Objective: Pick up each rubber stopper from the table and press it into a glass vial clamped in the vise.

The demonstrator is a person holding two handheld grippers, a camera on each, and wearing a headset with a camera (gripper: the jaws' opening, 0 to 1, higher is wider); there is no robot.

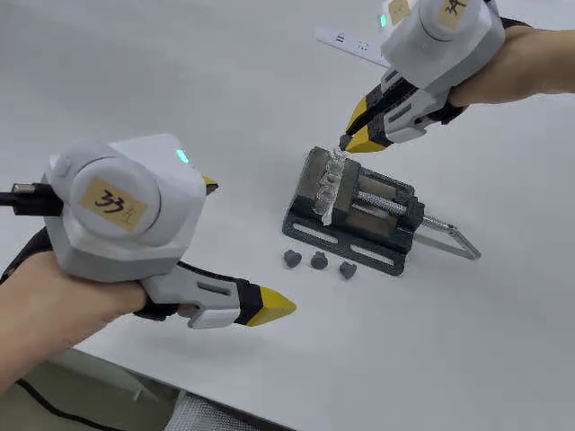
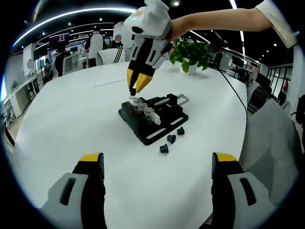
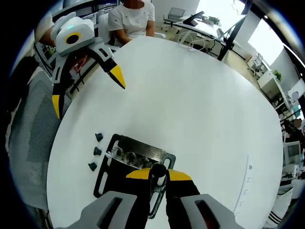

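Observation:
A black vise (image 1: 388, 235) (image 2: 159, 125) (image 3: 106, 175) stands on the white table with a row of glass vials (image 1: 331, 184) (image 2: 141, 106) (image 3: 126, 156) clamped in it. Three dark rubber stoppers (image 1: 319, 260) (image 2: 171, 139) (image 3: 97, 151) lie on the table beside it. My right gripper (image 1: 353, 142) (image 2: 136, 88) (image 3: 158, 175) hangs right over the end vial, shut on a dark stopper (image 3: 159, 171). My left gripper (image 1: 243, 247) (image 2: 157, 158) (image 3: 88, 93) is held open and empty, well short of the vise.
The round table's near edge (image 1: 135, 359) runs just under my left hand. A white strip (image 1: 355, 43) lies at the far side. A mesh chair (image 2: 271, 138) stands by the table, a potted plant (image 2: 190, 52) sits on it, and a person (image 3: 131, 19) sits across.

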